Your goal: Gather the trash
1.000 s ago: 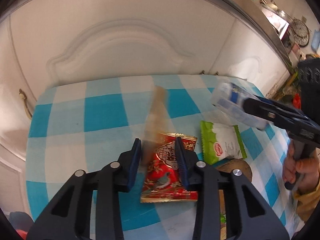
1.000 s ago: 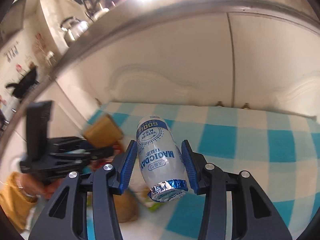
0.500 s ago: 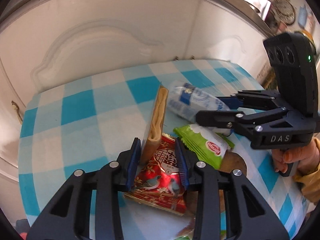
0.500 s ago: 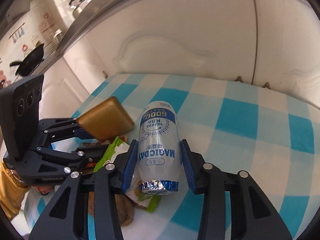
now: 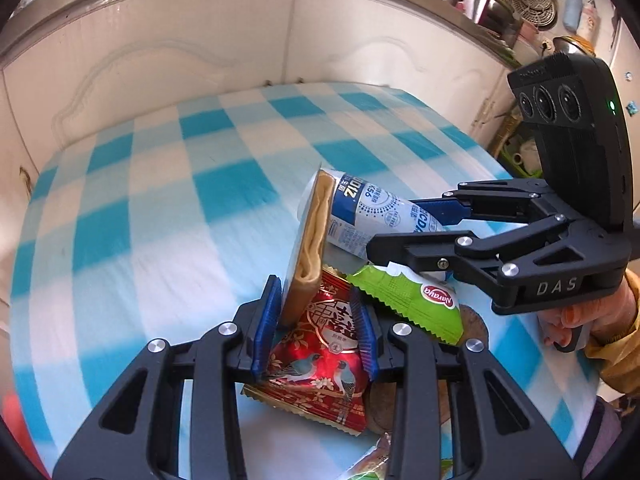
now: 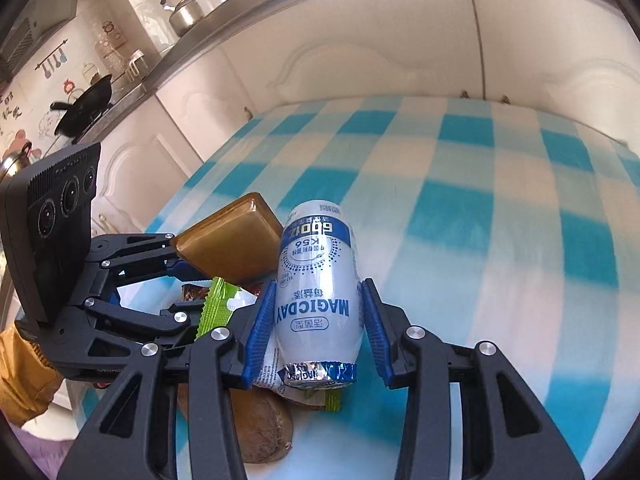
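My left gripper (image 5: 314,322) is shut on a flat brown packet (image 5: 310,248) that stands on edge between its fingers, above a red foil wrapper (image 5: 316,364). My right gripper (image 6: 316,330) is shut on a white and blue drink bottle (image 6: 318,280), foil cap toward the camera. In the left wrist view the bottle (image 5: 368,212) lies just right of the brown packet, almost touching it. The left gripper (image 6: 120,276) and brown packet (image 6: 230,240) also show in the right wrist view. A green wrapper (image 5: 408,298) lies under the right gripper.
A blue and white checked tablecloth (image 5: 160,200) covers the table. White cabinet doors (image 5: 180,48) stand behind it under a steel counter. A brown round fruit (image 6: 260,428) lies by the wrappers. A kettle (image 6: 188,8) and a pan (image 6: 86,106) sit on the counter.
Both grippers have come closer together over the wrapper pile; the bottle now sits right beside the brown packet. Both still hold their items.
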Motion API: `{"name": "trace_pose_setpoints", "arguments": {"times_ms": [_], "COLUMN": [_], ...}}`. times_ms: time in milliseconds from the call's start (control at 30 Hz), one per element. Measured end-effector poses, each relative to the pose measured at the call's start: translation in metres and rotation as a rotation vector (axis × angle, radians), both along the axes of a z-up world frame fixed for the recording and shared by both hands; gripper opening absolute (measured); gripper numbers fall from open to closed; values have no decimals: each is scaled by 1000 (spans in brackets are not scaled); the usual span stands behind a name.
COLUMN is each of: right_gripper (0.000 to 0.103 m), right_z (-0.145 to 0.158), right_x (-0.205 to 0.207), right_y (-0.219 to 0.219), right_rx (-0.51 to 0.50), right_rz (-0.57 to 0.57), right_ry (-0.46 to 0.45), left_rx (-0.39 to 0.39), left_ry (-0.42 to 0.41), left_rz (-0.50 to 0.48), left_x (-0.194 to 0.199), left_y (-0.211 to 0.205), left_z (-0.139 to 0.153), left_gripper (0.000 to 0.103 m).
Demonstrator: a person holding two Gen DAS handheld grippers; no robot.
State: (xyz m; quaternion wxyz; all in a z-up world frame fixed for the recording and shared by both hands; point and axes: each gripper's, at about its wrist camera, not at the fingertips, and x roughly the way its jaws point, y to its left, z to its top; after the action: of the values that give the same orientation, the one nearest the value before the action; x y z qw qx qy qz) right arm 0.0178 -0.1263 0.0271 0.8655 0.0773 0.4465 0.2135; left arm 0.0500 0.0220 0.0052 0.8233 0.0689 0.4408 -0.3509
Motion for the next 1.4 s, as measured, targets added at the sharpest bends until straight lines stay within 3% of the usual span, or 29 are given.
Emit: {"name": "trace_pose_setpoints", "arguments": {"times_ms": [267,433,567,633,700,800,1033,1400], "right_gripper": [44,44,45,49,68,77,86,87], "right_z": [4,4,3,1,1,2,15,18], "right_x": [-77,-89,-90,-91,-92,-95,-112,-119], "right_y": [-2,-6,-5,-7,-11,-16,-11,-20], "right_rx": [-6,14,-28,-20,-14,6,-32,-65], "right_rz": [-57,-104,-121,-129,-144,-160,-148,-220], "right_ry": [-4,-1,-4,3,-1,-7,-85,-100], "left_rx": [-33,-89,-117,-132,-154,-172,-213,-244], "left_ry": [12,47,65,80,87,93,67,43], "left_rz": [2,58,82,107,127,161,213,294], "left_x": [-66,-64,-61,-60,-57,-55,-59,-88], "left_y": [1,12,21,27,33,41,60,101], "left_z": [3,2,2,1,1,0,12,25], "left_gripper": [36,27,21,15,13,12,11,11]}}
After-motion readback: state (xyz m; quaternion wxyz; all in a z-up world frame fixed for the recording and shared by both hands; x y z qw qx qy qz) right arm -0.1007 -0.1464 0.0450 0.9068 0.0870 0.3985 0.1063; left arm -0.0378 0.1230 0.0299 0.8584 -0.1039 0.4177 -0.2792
